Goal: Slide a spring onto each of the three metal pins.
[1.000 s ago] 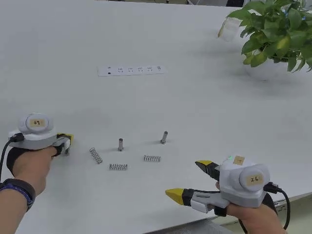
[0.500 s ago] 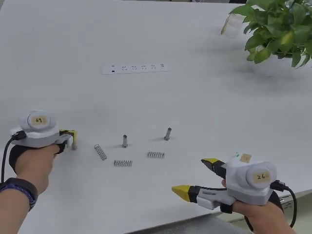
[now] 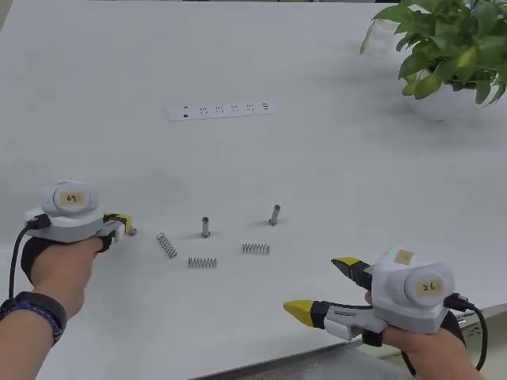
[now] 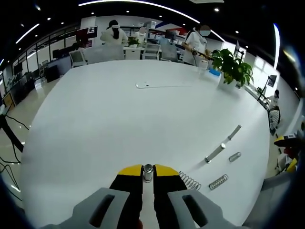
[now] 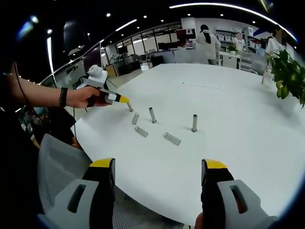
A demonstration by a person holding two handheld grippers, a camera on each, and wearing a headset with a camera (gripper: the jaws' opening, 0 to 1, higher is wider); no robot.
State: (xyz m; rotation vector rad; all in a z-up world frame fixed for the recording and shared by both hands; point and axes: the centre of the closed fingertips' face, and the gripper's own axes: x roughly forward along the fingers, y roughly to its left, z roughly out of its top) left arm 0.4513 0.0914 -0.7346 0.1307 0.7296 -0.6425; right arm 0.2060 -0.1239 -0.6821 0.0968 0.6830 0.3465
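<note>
White tabletop: you've got a pin clamped in your left tool, right tool wide apart; grabbing a spring looks next.

Your table is plain white. The left gripper, at lower left, has a white body, black jaws with yellow tips and a tan label. The right gripper, at lower right, has the same colours. The pin between your left jaws is grey metal, like the two pins at centre. The springs are silvery. At upper right the plant is green. The power strip is white, and your wristband is dark.
</note>
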